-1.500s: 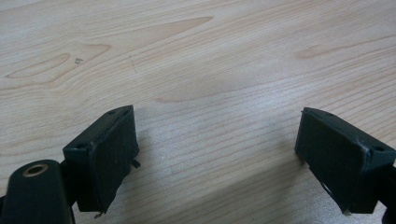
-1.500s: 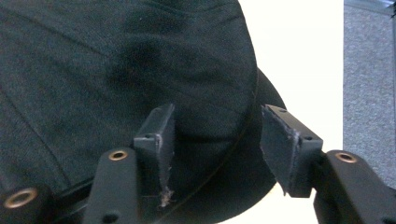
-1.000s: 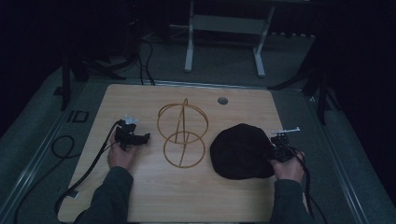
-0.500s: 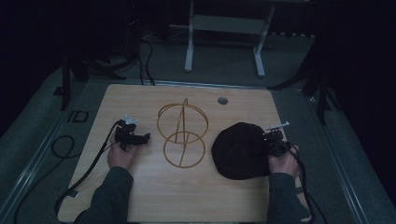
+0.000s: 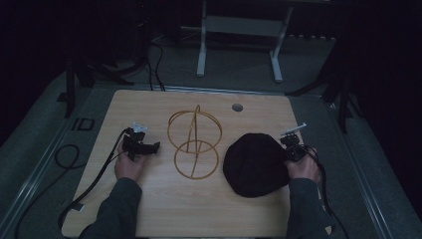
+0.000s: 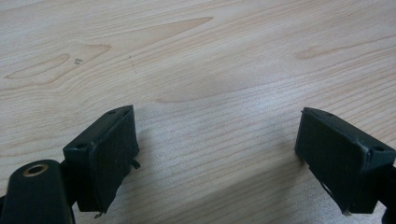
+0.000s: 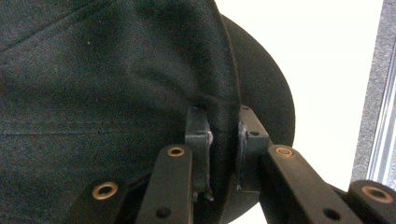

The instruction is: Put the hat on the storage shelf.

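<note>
In the high view, a wooden table [image 5: 149, 209] fills the middle of the frame, with dark floor around it. At centre left, the left hand [image 5: 130, 167] holds the left gripper [image 5: 155, 146] low over bare wood, its tips pointing toward frame right. A black cable [image 5: 94, 181] trails from it down to the lower left edge of the table. In the left gripper view the two black jaws stand wide apart, one at lower left and one at lower right, with nothing but wood grain between them.

Just right of that gripper, in the middle of the high view, stands a gold wire stand [image 5: 194, 143]: a ring lies flat on the table and hoops rise from it toward the upper part of the frame. A small grey disc [image 5: 237, 107] sits in the tabletop above and to the right of it.

Right of centre lies a black hat [image 5: 255, 164], near the stand but apart from it. At its right edge the right hand [image 5: 303, 169] holds the right gripper [image 5: 287, 155]. In the right gripper view [image 7: 223, 154] the jaws are closed narrowly on a fold of the hat's fabric [image 7: 116, 84] beside the brim.
</note>
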Tool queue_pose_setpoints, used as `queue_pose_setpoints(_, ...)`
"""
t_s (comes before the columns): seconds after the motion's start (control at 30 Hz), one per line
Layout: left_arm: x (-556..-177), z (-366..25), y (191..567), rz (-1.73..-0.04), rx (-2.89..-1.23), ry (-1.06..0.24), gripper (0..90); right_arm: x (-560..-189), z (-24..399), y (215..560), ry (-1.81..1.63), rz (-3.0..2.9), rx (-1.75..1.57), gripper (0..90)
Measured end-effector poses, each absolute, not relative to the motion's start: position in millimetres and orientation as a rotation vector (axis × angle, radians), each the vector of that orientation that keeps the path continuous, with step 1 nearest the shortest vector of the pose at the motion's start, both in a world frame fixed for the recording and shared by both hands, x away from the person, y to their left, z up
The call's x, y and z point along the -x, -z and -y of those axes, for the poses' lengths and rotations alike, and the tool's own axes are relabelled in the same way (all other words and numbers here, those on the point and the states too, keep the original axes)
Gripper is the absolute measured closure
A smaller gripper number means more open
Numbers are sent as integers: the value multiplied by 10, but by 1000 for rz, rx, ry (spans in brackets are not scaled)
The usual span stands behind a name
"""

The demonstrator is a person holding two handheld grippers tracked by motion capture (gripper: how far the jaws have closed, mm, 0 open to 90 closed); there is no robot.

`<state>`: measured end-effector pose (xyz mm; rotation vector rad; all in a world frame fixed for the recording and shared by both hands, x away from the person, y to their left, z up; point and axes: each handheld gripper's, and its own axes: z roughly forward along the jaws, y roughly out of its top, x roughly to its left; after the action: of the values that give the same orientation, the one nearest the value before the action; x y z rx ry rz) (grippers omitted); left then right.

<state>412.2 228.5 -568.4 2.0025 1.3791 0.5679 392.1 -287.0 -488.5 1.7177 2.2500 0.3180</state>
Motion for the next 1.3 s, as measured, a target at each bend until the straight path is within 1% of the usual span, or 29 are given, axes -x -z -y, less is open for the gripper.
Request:
queue_pose_setpoints(0.57, -4122, -2285, 5684, -1379, -2003, -568, 126, -4163, 2662, 4680, -357, -2427, -1664, 791)
queue_pose_setpoints(1.0, -4122, -2285, 5684, -1379, -2002, -568, 126, -4321, 2676, 4387, -387, -2485, -1647, 790)
queue_pose_setpoints(1.3, -4122, -2285, 5684, -1379, -2002, -568, 126, -4389, 2657, 4264, -353, -2519, -1615, 790)
